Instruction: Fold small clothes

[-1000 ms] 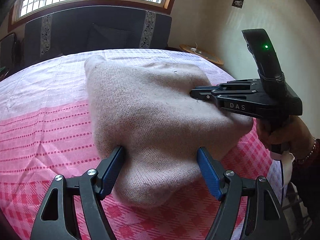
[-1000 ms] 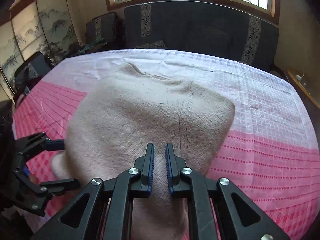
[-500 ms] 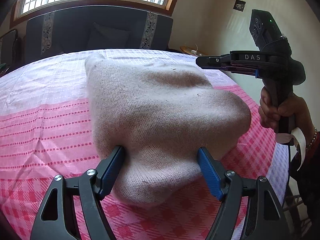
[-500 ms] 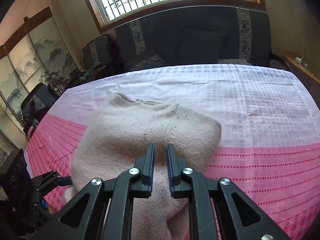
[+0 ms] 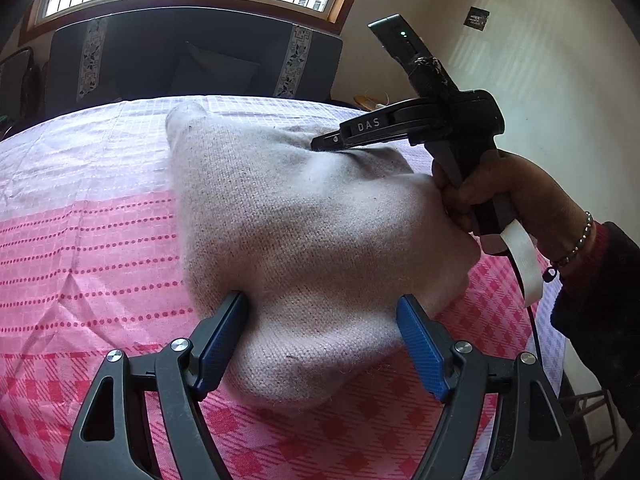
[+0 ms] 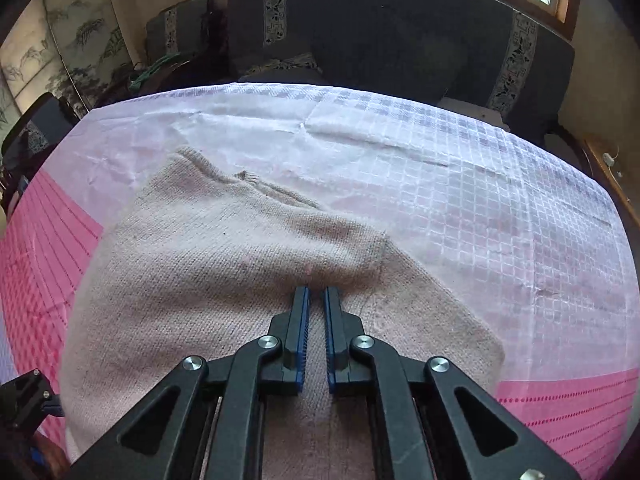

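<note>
sweater (image 5: 304,216) between left gripper (image 5: 322,340) (open)

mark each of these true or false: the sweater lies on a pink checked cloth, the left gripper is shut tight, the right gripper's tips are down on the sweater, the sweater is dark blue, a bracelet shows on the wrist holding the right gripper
1. The sweater lies on a pink checked cloth. True.
2. The left gripper is shut tight. False: its fingers stand wide apart, either side of a bulge of knit.
3. The right gripper has its tips down on the sweater. True.
4. The sweater is dark blue. False: it is pale beige.
5. A bracelet shows on the wrist holding the right gripper. True.
</note>
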{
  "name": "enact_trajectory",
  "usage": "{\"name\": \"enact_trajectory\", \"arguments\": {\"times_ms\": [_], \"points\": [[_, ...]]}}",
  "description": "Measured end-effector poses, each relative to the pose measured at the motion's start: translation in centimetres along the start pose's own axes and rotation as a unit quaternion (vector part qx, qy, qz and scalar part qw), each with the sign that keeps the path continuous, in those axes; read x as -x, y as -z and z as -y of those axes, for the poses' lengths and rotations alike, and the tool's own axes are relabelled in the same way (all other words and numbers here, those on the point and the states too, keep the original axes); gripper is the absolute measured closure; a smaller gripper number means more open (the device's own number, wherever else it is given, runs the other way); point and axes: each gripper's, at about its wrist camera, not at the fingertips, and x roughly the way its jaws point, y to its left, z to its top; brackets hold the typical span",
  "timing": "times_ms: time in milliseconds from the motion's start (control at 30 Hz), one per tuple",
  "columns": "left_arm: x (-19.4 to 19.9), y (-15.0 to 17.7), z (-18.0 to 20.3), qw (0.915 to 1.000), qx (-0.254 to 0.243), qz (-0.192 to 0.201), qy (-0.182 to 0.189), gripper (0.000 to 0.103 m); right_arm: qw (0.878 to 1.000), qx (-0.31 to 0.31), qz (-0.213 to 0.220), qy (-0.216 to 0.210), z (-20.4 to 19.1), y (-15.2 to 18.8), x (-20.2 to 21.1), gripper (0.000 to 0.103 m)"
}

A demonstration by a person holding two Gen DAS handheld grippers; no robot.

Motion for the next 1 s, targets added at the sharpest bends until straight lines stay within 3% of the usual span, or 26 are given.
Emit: {"name": "enact_trajectory", "arguments": {"times_ms": [67,100,133,300,367,467,600,700,733,867,933,1000], "points": [[0.0,0.0,0.1,1.0000,-0.003,-0.001,-0.002,0.025,0.999,-0.032,0.026,-0.013,1.9,1.2,2.3,0.096],[-0.1,0.0,0.1,1.0000,-0.004,-0.001,-0.003,0.025,0.997,-0.049,0.046,-0.042,2.8,2.1,3.9,0.088],[-0.1,-0.1,0.1,1.0000,-0.004,-0.002,-0.003,0.025,0.994,-0.056,0.061,-0.066,3.3,3.0,5.5,0.088],[-0.3,-0.2,0.5,0.9999,-0.010,-0.005,-0.006,0.024,0.989,0.001,0.102,-0.112,1.2,9.1,11.0,0.088],[-0.4,-0.3,0.7,0.9999,-0.014,-0.008,-0.005,0.024,0.991,0.017,0.094,-0.094,0.2,11.8,10.7,0.089],[-0.3,-0.3,0.2,0.9998,-0.010,-0.013,0.010,0.024,0.995,-0.012,0.040,-0.093,1.0,15.6,7.4,0.103],[0.1,-0.4,-0.7,0.9994,-0.005,-0.019,0.027,0.024,0.989,-0.052,0.079,-0.114,2.2,16.5,8.5,0.103],[1.0,-0.4,-0.4,0.9996,-0.005,-0.025,0.006,0.024,0.983,-0.070,0.127,-0.112,2.5,16.1,11.1,0.100],[1.5,-0.4,-0.2,0.9998,-0.004,-0.021,0.004,0.024,0.981,-0.065,0.142,-0.112,2.2,16.2,12.1,0.092],[2.5,0.0,0.5,0.9999,-0.013,0.000,0.008,0.024,0.975,-0.005,0.182,-0.127,-1.1,17.1,14.8,0.092],[1.7,0.4,0.8,0.9996,-0.021,-0.016,-0.001,0.024,0.979,0.036,0.169,-0.104,-2.8,17.1,14.1,0.094],[1.2,0.8,0.8,0.9991,-0.034,-0.024,-0.010,0.024,0.990,0.054,0.124,-0.031,-3.5,16.8,11.5,0.096]]}}
